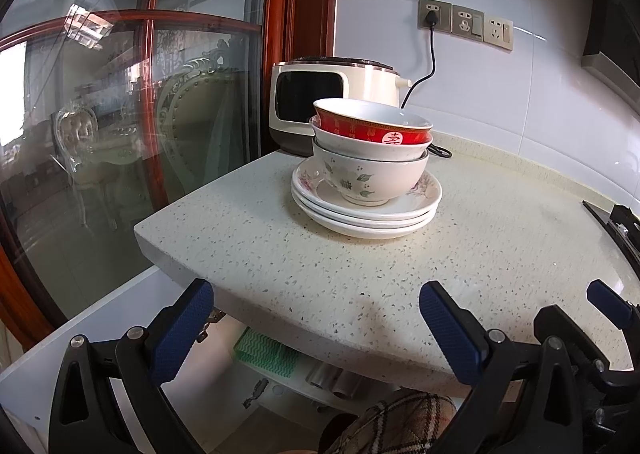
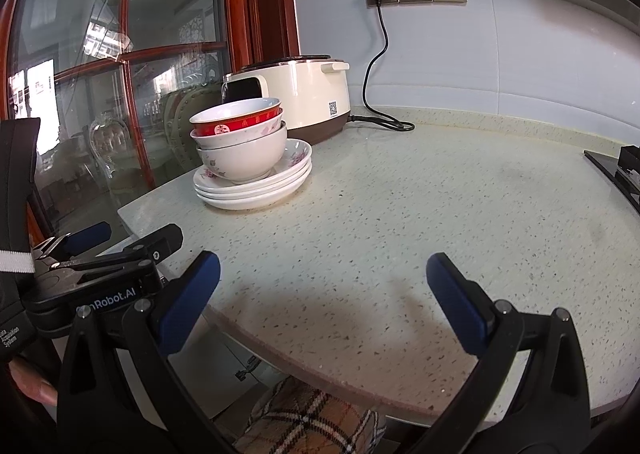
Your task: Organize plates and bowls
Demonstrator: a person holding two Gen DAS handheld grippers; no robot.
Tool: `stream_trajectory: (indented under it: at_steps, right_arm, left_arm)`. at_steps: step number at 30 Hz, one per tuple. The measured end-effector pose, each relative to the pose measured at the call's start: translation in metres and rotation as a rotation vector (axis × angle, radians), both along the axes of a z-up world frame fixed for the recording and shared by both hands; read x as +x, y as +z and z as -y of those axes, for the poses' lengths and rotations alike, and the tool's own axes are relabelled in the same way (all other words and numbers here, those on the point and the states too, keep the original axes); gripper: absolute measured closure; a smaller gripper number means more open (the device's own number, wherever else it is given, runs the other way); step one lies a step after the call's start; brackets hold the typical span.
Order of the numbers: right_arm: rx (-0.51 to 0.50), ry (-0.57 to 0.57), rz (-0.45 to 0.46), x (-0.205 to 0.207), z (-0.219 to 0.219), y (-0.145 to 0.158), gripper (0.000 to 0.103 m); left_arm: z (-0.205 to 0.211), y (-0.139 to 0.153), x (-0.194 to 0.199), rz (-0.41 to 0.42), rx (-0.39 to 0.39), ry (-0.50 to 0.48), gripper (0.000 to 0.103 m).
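Note:
Three white floral plates (image 1: 366, 219) (image 2: 256, 193) lie stacked on the speckled countertop (image 1: 492, 246) (image 2: 420, 213), near its left corner. Three nested bowls stand on them: a white floral bowl (image 1: 370, 179) (image 2: 246, 159) at the bottom, a plain white bowl (image 1: 372, 147) in the middle, and a red-banded bowl (image 1: 372, 127) (image 2: 236, 121) on top. My left gripper (image 1: 318, 314) hangs open at the counter's front edge, well short of the stack. My right gripper (image 2: 322, 294) is open and empty over the front of the counter, with the stack far to its upper left.
A cream rice cooker (image 1: 320, 101) (image 2: 298, 93) stands behind the stack, its black cord (image 2: 374, 65) plugged into wall sockets. A glass door with a red wood frame (image 1: 152, 133) borders the left. A stove edge (image 2: 616, 169) sits at the right. Below the counter is an open cabinet with a green cloth (image 1: 268, 350).

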State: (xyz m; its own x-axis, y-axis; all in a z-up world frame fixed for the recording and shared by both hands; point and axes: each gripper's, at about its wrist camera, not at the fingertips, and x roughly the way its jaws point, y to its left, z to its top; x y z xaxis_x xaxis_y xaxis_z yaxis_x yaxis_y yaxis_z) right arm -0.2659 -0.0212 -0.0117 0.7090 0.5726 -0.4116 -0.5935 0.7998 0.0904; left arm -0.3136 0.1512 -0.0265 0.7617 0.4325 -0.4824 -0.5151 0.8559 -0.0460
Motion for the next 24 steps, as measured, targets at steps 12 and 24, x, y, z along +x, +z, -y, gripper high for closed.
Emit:
stream_trajectory:
  at_steps: [12,24]
  right_arm:
    - [-0.001,-0.001,-0.001,-0.0003,-0.0002,-0.0007,0.000]
    - [-0.001,0.001,-0.004,-0.0004,0.0001,-0.0023,0.000]
  left_arm:
    - [0.0004,-0.0013,-0.0021,-0.001,0.011,0.002,0.000]
    - [0.0058,0.0003,-0.0019,0.005,0.023,-0.001,0.000]
